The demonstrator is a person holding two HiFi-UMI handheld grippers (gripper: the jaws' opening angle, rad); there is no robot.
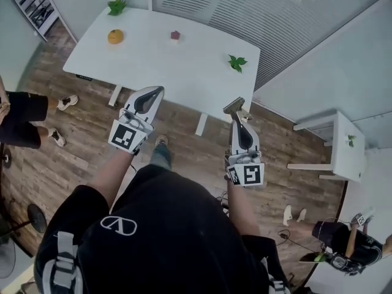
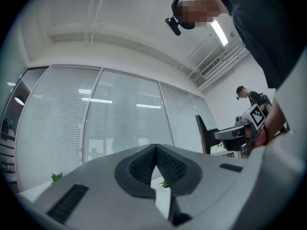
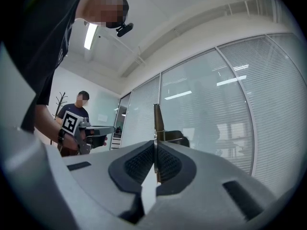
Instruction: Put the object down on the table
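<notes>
Fingers of my left gripper (image 1: 156,93) are pressed together on nothing, while my right gripper (image 1: 237,115) pinches the lower edge of a thin flat brown piece (image 3: 156,119), probably light and stiff, near the white counter (image 1: 184,72), where an orange (image 1: 115,37), a small red thing (image 1: 175,35) and a leaf sprig (image 1: 237,62) lie well apart.

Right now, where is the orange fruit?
In the head view the orange fruit sits at the white table's left end, beside the green sprig at the corner, with a dark-red object to its right.
</notes>
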